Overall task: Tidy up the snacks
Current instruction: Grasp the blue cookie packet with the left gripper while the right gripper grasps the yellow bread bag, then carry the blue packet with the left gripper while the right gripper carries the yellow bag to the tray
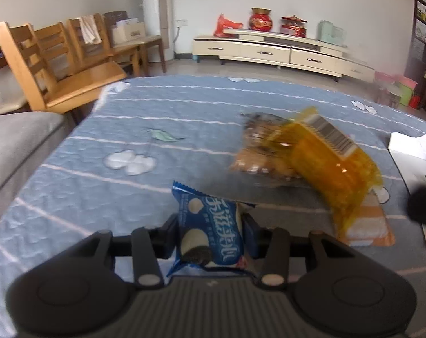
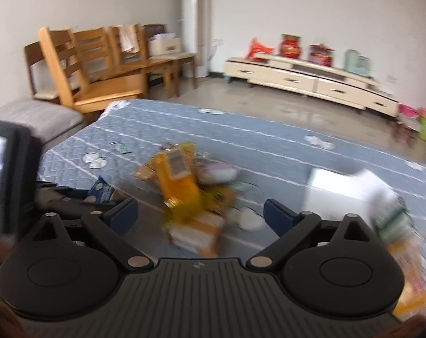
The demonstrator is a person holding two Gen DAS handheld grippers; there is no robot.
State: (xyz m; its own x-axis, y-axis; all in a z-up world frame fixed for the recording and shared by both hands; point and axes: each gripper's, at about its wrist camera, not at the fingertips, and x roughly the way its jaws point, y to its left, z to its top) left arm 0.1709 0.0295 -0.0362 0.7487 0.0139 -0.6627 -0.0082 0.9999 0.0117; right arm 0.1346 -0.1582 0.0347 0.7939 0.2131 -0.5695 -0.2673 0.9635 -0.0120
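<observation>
Blue quilted cover: a padded cloth (image 1: 184, 107) with white stripes and leaf prints spreads over the desk in the left wrist view.
Left gripper: the left gripper (image 1: 211, 225) is clamped on a blue cookie packet (image 1: 210, 231), which stands upright between its fingers, lifted above the cover.
Snack pile: just ahead and to the right lies a yellow packet (image 1: 331, 166) with a barcode label, tilted over a clear bag of brown snacks (image 1: 260, 152); an orange-and-white packet (image 1: 367, 225) lies flat beneath the yellow one's near end.
White box: a white box (image 1: 412, 146) sits at the far right edge of the cover.
Background, left wrist view: wooden chairs (image 1: 66, 64) stand at the left, a cream low cabinet (image 1: 269, 50) runs along the far wall.

Right wrist view, right gripper: the right gripper (image 2: 200, 214) is spread wide, holding nothing, hovering above the cover (image 2: 269, 140).
Snack pile, right wrist view: the yellow packet (image 2: 179, 180) lies ahead between the fingers, blurred, with the orange-and-white packet (image 2: 196, 233) nearer the camera.
Blue packet: the blue cookie packet (image 2: 103, 190) shows at the left, in the left gripper (image 2: 72, 197).
Right side: the white box (image 2: 342, 188) rests on the cover, with more blurred packets (image 2: 401, 248) nearer the camera at the right edge.
</observation>
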